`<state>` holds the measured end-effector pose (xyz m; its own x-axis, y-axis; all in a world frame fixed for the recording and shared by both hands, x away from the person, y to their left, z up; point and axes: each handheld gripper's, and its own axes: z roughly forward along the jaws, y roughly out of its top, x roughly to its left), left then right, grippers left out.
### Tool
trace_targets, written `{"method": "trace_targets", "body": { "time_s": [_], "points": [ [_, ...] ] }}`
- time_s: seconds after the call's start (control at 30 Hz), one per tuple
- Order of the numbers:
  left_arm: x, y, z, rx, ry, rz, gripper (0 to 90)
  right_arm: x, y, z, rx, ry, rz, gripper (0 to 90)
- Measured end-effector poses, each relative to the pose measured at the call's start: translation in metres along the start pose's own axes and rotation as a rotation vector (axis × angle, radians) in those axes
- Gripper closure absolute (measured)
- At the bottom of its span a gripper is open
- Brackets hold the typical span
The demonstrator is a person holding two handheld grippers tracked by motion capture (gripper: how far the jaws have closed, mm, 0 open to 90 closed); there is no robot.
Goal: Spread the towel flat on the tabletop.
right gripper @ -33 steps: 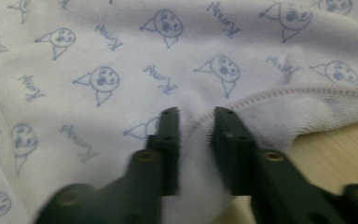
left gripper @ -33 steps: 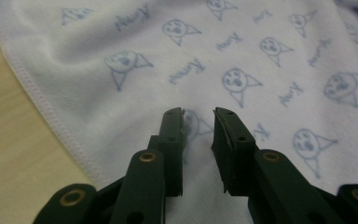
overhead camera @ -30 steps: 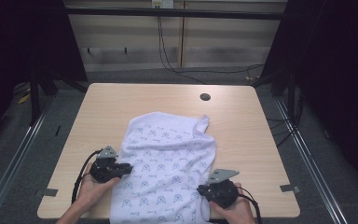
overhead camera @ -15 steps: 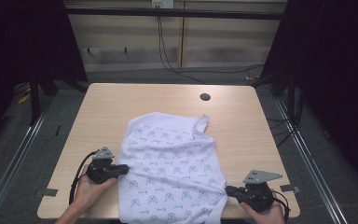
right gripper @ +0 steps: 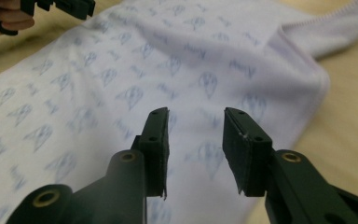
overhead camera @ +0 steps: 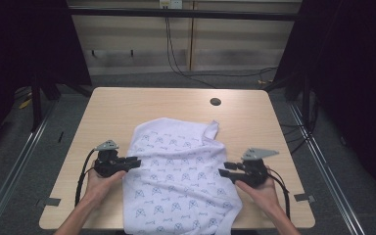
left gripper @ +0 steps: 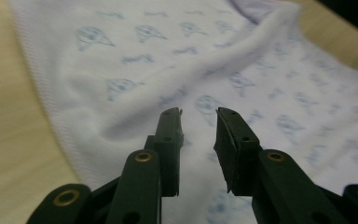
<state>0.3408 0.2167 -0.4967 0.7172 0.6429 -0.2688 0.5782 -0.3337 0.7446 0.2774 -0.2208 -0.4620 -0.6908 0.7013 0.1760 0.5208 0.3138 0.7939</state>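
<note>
Both your grippers stand parted at the cloth's two side edges, gripping nothing.

The patterned white cloth (overhead camera: 178,176) lies spread on the table (overhead camera: 127,105), its long axis running from the near edge toward the cable hole (overhead camera: 215,102). Your left gripper (overhead camera: 136,162) sits over the cloth's left hem, your right gripper (overhead camera: 223,169) at its right hem, each pointing inward. Both have just been opening, with no fabric pinched between the jaws. Each hand is about equally near its own edge.
</note>
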Motion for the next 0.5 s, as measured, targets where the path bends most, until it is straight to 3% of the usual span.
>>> {"method": "trace_targets", "body": {
  "time_s": [0.03,0.07,0.1,0.17,0.23,0.33,0.37,0.5],
  "points": [
    [-0.001,-0.002,0.005,0.033,0.004,0.002,70.8,-0.004,0.007,0.010,0.007,0.014,-0.007,59.6],
    [-0.001,-0.002,0.005,0.033,0.004,0.002,73.1,-0.004,0.007,0.010,0.007,0.014,-0.007,59.6],
    [-0.007,-0.006,0.008,0.058,0.046,0.066,76.4,-0.008,0.015,0.030,0.040,-0.006,-0.035,58.6],
    [-0.010,-0.006,0.006,0.084,0.046,0.092,81.9,-0.013,0.017,0.048,0.079,-0.008,-0.041,58.2],
    [-0.012,-0.008,0.005,0.085,0.042,0.100,87.9,-0.012,0.013,0.061,0.119,-0.032,-0.053,57.1],
    [-0.016,-0.013,0.001,0.097,-0.010,0.092,88.7,-0.007,0.004,0.067,0.187,-0.054,-0.090,57.6],
    [-0.019,-0.015,0.000,0.095,-0.031,0.088,88.7,-0.004,0.001,0.066,0.179,-0.071,-0.120,62.0],
    [-0.031,-0.019,-0.001,0.111,-0.051,0.121,84.8,0.006,-0.007,0.051,0.216,-0.050,-0.152,84.7]
  ]
}}
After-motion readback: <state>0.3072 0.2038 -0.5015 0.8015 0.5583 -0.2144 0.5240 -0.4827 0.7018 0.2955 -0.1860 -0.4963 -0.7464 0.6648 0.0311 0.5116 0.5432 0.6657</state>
